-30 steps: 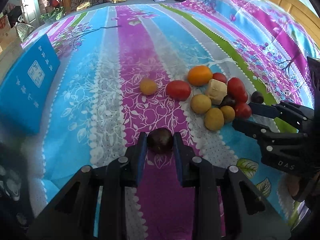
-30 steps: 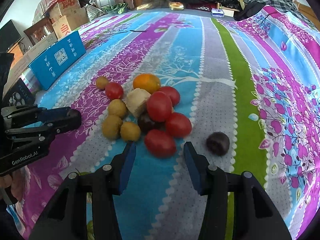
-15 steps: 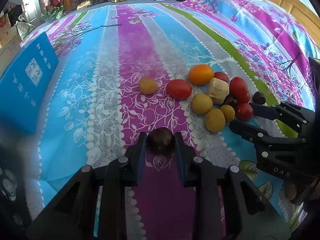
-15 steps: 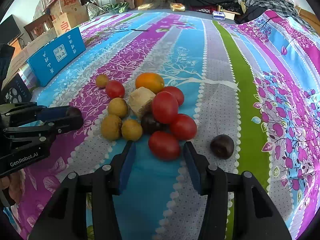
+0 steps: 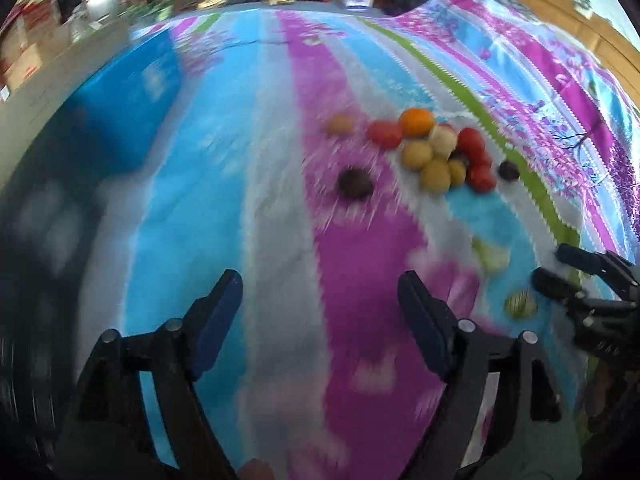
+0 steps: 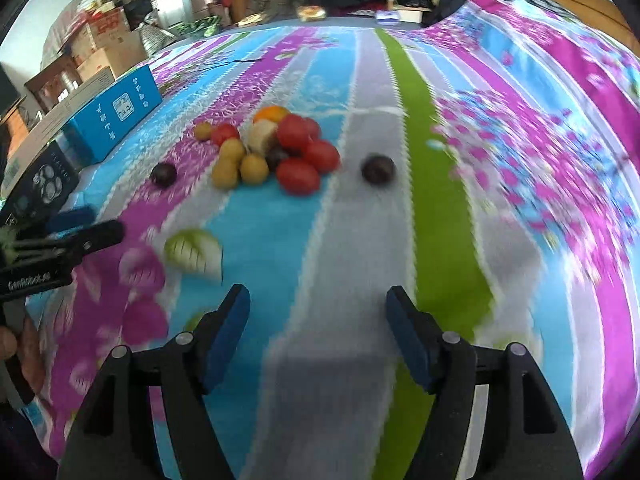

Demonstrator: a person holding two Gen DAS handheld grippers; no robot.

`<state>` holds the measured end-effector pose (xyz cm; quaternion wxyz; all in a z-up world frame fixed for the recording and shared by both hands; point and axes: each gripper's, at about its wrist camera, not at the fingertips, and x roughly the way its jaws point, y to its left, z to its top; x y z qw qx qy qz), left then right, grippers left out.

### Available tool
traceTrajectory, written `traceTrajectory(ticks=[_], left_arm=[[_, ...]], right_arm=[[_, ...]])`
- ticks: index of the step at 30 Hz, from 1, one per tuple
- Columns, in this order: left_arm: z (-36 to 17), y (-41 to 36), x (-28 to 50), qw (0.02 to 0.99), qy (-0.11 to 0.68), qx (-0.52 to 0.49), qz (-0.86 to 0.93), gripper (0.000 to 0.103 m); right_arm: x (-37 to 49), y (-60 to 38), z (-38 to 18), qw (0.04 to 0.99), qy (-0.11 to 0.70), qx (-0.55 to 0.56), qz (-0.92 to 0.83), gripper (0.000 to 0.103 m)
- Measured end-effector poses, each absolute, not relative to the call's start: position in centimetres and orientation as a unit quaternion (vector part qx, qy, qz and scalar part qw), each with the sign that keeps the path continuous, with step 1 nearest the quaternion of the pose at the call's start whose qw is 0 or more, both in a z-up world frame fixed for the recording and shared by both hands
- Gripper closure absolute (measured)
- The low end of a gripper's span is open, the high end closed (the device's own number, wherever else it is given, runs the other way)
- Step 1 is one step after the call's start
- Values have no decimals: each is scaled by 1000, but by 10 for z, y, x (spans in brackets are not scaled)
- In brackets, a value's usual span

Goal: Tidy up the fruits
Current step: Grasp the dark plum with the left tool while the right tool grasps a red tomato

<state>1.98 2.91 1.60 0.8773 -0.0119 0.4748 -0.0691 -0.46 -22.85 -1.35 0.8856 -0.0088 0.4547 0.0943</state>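
We hold our left tool [image 5: 320,304] spread wide with nothing in it, above the striped floral bedsheet [image 5: 360,280]; our right tool [image 6: 318,316] is likewise wide apart and bare. One dark plum [image 5: 355,184] lies alone on a purple stripe, just left of the fruit pile [image 6: 276,152] of red tomatoes, yellow fruits and an orange [image 5: 416,122]. A second dark plum [image 6: 378,169] sits apart on the pile's right. A blue box [image 6: 116,116] stands at the sheet's left edge, well apart from the fruit.
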Motion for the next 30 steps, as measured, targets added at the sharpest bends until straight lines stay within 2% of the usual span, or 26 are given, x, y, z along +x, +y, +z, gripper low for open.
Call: traceTrajectory(ticks=[1, 3, 5, 9, 11, 12, 16, 17, 18, 19, 21, 30], left_arm=[[13, 32, 11, 876, 478, -12, -61, 15], [11, 38, -3, 877, 478, -13, -44, 14], [12, 42, -13, 880, 473, -13, -32, 14], [14, 41, -13, 878, 478, -5, -29, 13], [13, 43, -10, 873, 486, -19, -37, 0], [8, 42, -8, 868, 494, -19, -41, 0], [1, 23, -5, 863, 502, 54, -30, 0], [4, 24, 0, 861, 506, 41, -42, 1], [7, 25, 4, 864, 501, 27, -51, 13], [11, 28, 11, 868, 493, 14, -58, 33], [19, 31, 32, 873, 484, -4, -68, 48], [16, 9, 111, 876, 467, -18, -119, 46]], right_arm=[[-14, -230, -12, 886, 455, -3, 92, 30], [-31, -230, -10, 886, 455, -3, 87, 30], [-45, -227, -9, 884, 458, -4, 90, 24], [-59, -218, -9, 882, 461, -15, 98, 24], [-61, -215, -7, 883, 458, -17, 101, 24], [-61, -215, -6, 884, 456, -17, 100, 24], [-62, -215, -7, 882, 459, -10, 104, 24], [-61, -215, -6, 883, 457, -11, 109, 25], [-59, -214, -5, 883, 454, -14, 115, 30], [-54, -213, -3, 884, 450, -21, 122, 38], [-40, -212, 0, 885, 446, -24, 132, 41], [53, -210, 5, 890, 422, -33, 168, 43]])
